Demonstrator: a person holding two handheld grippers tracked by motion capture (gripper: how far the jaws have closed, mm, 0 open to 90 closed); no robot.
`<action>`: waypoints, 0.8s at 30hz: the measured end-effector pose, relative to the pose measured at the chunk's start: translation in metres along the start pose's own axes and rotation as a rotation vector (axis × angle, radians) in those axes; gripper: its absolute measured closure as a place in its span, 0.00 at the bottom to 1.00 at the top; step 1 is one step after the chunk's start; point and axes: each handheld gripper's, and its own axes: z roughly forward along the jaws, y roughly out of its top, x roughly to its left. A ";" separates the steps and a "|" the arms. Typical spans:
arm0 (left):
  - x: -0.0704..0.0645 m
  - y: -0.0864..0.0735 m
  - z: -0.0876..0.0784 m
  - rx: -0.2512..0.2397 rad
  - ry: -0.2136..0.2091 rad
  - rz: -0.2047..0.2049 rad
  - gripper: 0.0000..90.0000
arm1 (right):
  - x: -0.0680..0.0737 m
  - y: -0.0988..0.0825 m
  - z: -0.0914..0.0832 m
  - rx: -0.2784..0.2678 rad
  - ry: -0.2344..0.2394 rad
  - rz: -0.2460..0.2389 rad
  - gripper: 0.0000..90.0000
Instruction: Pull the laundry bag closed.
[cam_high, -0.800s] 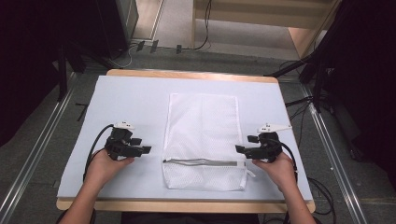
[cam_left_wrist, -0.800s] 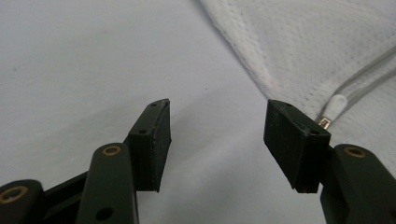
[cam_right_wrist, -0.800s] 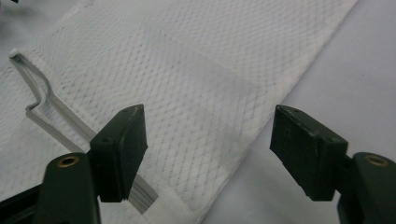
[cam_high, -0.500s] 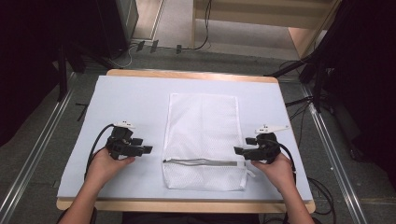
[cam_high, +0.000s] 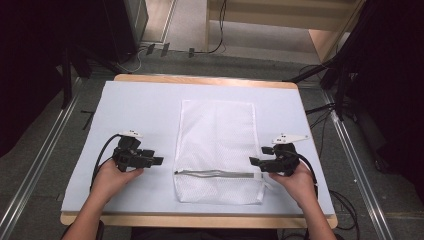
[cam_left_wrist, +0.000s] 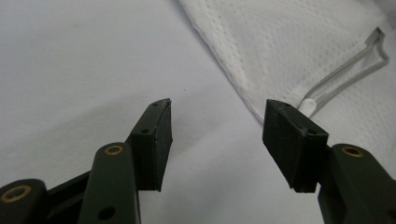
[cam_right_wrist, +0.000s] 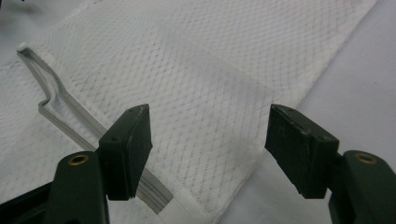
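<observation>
Since the earlier frames: little change. Both hands sit in nearly the same spots; the right gripper (cam_high: 256, 162) has edged slightly toward the bag's side, the left gripper (cam_high: 159, 160) is as it was. Mesh laundry bag (cam_high: 218, 145) unmoved.

Bag lies flat on the light blue mat (cam_high: 135, 110) covering the bench (cam_high: 200, 80), long axis running away from the person, zipper (cam_high: 216, 174) across its near end. Nothing lies between either gripper and the bag.

Left gripper: jaws released, nothing between them, pointing at the bag's left edge, a short gap away; the zipper end (cam_left_wrist: 308, 103) shows just past them. Right gripper: jaws spread wide over the bag's right edge near the zipper (cam_right_wrist: 56, 105), gripping nothing. Both hands rest low on the mat, grippers level, facing inward toward each other.
</observation>
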 end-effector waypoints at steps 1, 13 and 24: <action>0.000 0.000 0.001 0.008 0.006 0.007 0.48 | 0.001 0.000 0.000 -0.003 -0.010 -0.010 0.36; 0.001 0.003 0.000 0.040 -0.007 0.004 0.46 | 0.008 0.002 0.001 0.018 0.038 -0.011 0.41; -0.005 0.005 -0.003 0.055 -0.054 -0.035 0.57 | 0.023 0.009 0.004 0.024 0.078 -0.032 0.45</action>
